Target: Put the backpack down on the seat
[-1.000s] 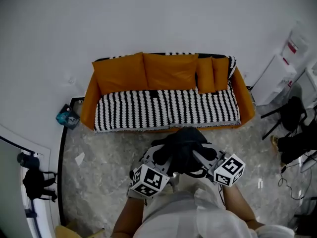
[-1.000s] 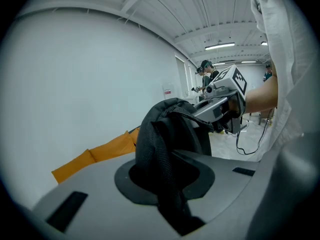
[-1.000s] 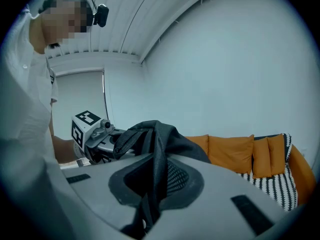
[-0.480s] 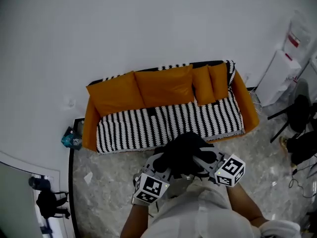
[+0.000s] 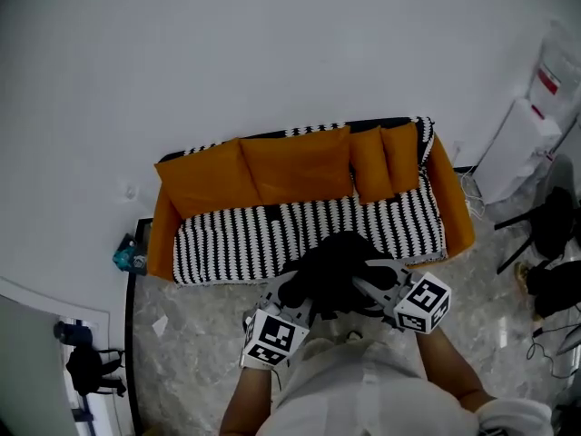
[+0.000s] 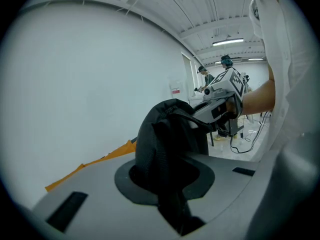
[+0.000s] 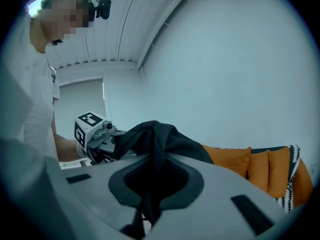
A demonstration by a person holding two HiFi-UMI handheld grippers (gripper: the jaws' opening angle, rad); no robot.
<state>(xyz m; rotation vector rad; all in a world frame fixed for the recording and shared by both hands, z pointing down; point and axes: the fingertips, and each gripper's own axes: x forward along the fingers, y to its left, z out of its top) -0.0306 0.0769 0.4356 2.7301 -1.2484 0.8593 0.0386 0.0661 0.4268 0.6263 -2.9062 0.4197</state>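
Observation:
A black backpack (image 5: 334,269) hangs in the air between my two grippers, in front of an orange sofa. My left gripper (image 5: 295,293) is shut on the backpack (image 6: 167,149) at its left side. My right gripper (image 5: 368,291) is shut on the backpack (image 7: 155,144) at its right side. The sofa's seat (image 5: 272,234) has a black-and-white striped cover and lies just beyond the bag. Orange cushions (image 5: 295,163) line the backrest. The bag's fabric hides the fingertips of both grippers.
A white wall rises behind the sofa. A small teal object (image 5: 127,254) lies on the floor by the sofa's left arm. White appliances (image 5: 526,143) and dark chairs (image 5: 549,243) stand at the right. The floor (image 5: 195,330) is grey marble. A dark item (image 5: 86,371) sits at the lower left.
The view has shifted and the sofa now sits a little lower and closer to the bag. Both grippers keep the backpack held between them, near the seat's front edge.

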